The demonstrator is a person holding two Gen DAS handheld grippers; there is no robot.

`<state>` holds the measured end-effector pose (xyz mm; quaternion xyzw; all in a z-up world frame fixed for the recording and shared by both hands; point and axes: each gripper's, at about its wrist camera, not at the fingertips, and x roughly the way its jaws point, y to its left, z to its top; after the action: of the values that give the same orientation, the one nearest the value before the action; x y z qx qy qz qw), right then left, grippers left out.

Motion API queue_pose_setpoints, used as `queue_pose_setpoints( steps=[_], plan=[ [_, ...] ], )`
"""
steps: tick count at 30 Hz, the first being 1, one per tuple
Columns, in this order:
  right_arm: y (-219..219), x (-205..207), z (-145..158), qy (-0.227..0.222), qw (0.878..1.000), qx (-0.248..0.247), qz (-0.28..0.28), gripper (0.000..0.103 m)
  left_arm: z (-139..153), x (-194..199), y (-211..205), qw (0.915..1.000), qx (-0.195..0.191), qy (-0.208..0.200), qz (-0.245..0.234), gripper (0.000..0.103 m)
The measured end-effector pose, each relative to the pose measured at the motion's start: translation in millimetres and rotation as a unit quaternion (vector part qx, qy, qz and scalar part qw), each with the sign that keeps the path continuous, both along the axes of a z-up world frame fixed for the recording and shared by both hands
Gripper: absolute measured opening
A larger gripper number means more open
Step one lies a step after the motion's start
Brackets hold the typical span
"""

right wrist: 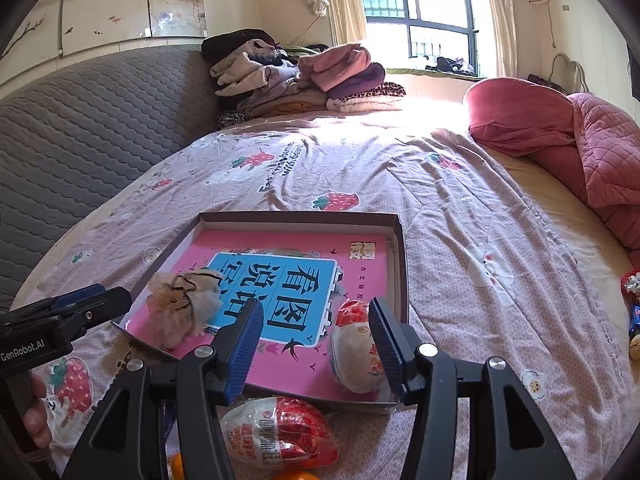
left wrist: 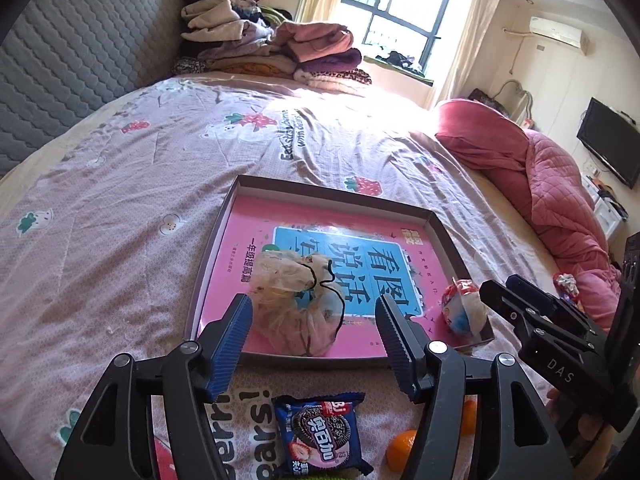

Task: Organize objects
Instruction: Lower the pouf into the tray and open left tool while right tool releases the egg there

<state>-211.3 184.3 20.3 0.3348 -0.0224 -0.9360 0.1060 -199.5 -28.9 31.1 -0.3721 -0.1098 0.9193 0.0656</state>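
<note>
Left wrist view: patterned bedspread (left wrist: 168, 168), shallow tray (left wrist: 224, 220), bright window (left wrist: 404, 4).

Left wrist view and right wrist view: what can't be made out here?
- Oranges, left wrist view: partly hidden behind the left gripper.
- Cookie packet: bottom cut by the frame edge.
- Mesh pouch, right wrist view: contents unreadable.
- Items at bed edge: cut by the lens rim.

Home bedroom (bed (right wrist: 400, 168), folded clothes (right wrist: 296, 76))

The tray's (right wrist: 400, 264) far half lies bare; the mesh pouch (right wrist: 186, 304) and wrapped snack (right wrist: 356, 348) crowd its near edge.
</note>
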Motion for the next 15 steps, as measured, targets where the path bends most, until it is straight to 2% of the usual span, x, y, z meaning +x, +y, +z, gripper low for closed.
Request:
queue_pose_setpoints(
  steps=[5,15],
  plan=[
    [-3,13,13,0.02,1.0,0.003,0.01,0.056,11,13,4,0.9998,-0.012,0.017,0.003,0.073],
    [-3,40,29,0.038,0.999,0.0,0.014,0.057,23,37,13,0.9988,-0.027,0.039,0.009,0.075]
  ],
)
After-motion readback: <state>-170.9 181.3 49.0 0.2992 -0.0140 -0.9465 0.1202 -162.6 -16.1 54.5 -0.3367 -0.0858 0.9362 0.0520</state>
